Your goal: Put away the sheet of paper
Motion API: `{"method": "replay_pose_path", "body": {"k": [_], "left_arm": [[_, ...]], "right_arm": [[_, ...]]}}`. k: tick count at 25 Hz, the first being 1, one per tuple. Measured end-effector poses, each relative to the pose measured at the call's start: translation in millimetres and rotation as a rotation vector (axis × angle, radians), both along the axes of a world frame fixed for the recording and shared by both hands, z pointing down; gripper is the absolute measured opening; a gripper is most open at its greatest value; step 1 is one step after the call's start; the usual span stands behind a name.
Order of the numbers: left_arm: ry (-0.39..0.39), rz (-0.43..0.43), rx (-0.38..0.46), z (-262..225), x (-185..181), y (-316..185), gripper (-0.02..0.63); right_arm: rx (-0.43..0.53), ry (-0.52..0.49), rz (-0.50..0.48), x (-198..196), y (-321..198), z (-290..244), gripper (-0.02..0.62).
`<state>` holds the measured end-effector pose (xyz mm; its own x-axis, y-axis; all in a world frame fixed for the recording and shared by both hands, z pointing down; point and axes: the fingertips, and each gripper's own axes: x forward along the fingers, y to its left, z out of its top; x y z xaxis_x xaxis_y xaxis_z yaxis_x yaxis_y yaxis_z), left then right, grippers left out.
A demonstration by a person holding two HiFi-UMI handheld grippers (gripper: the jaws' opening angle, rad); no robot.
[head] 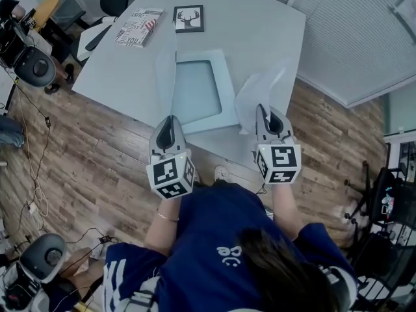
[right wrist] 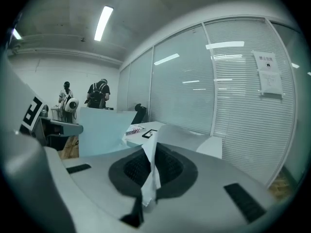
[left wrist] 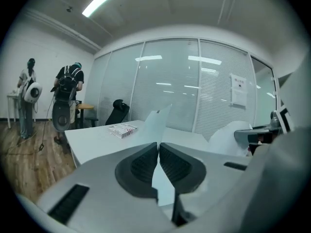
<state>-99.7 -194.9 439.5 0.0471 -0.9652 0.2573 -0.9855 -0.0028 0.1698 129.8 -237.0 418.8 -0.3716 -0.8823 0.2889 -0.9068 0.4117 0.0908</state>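
Table | left gripper clamps blue sheet | right gripper clamps white sheet

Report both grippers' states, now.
Left gripper: closed on the pale blue sheet of paper.
Right gripper: closed on a thin translucent sheet.

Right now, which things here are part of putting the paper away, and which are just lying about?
In the job:
- pale blue sheet of paper, gripped by the left tool
- white flimsy sheet, gripped by the right tool
- pale blue folder, probably where the paper goes

Lying about:
- book
- framed deer picture
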Motion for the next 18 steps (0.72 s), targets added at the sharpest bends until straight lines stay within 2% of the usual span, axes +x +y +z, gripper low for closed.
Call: {"method": "replay_pose_path", "body": {"k": [4, 11, 18], "left_arm": [[0.106, -0.097, 0.020, 1, -26, 8, 0.018], [0.185, -0.173, 0.022, 3, -57, 18, 0.017], [0.242, -0.235, 0.016, 10, -81, 29, 0.015]], "right_arm": [[0.042, 0.078, -0.067, -25, -7, -13, 0.008], [0.071, 0.165, -0.192, -75, -4, -17, 0.008], [0.063, 0.327, -0.380, -133, 9, -1, 0.008]]}}
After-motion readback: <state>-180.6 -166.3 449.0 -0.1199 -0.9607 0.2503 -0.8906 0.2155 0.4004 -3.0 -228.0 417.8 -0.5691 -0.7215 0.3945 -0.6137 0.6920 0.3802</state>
